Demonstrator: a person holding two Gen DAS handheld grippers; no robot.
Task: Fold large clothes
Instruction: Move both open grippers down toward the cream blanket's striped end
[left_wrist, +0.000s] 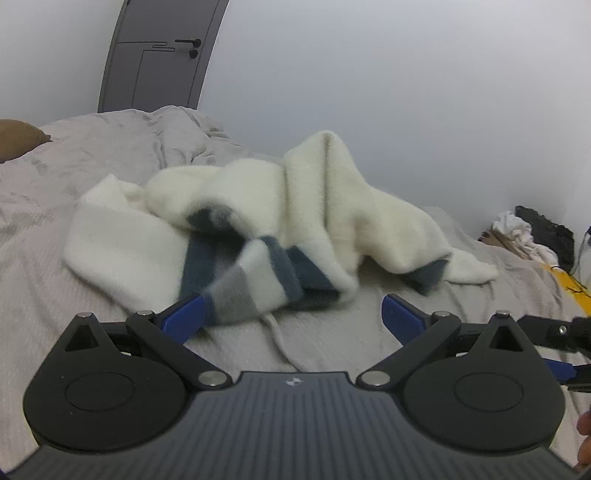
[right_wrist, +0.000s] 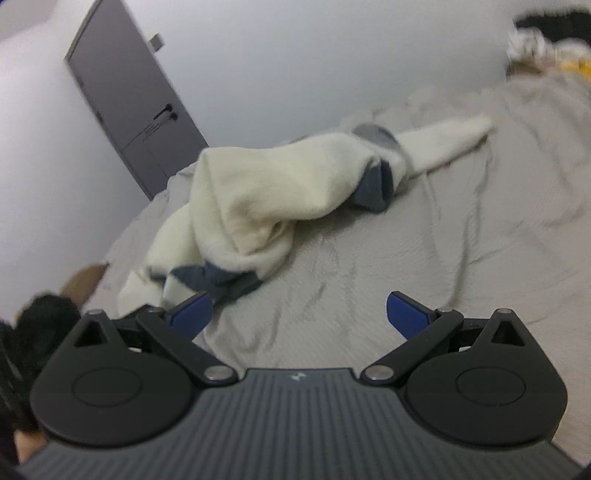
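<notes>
A cream fleece garment (left_wrist: 258, 206) with dark blue and grey stripes lies crumpled in a heap on the bed (left_wrist: 92, 155). My left gripper (left_wrist: 291, 314) is open just in front of its striped edge, blue fingers (left_wrist: 184, 314) wide apart, the left one against the cloth. In the right wrist view the same garment (right_wrist: 258, 195) lies ahead and to the left, one sleeve stretched out to the far right. The right gripper (right_wrist: 299, 314) is open over bare bedcover, with its left finger (right_wrist: 192, 314) near the striped hem. Nothing is held.
The bed carries a wrinkled grey cover (right_wrist: 443, 240). A grey door (left_wrist: 159, 55) stands behind it in a white wall. A brown pillow (left_wrist: 18, 138) sits at the far left. Clothes and dark items (left_wrist: 532, 232) are piled at the bed's right side. The other gripper (left_wrist: 561, 332) shows at the right edge.
</notes>
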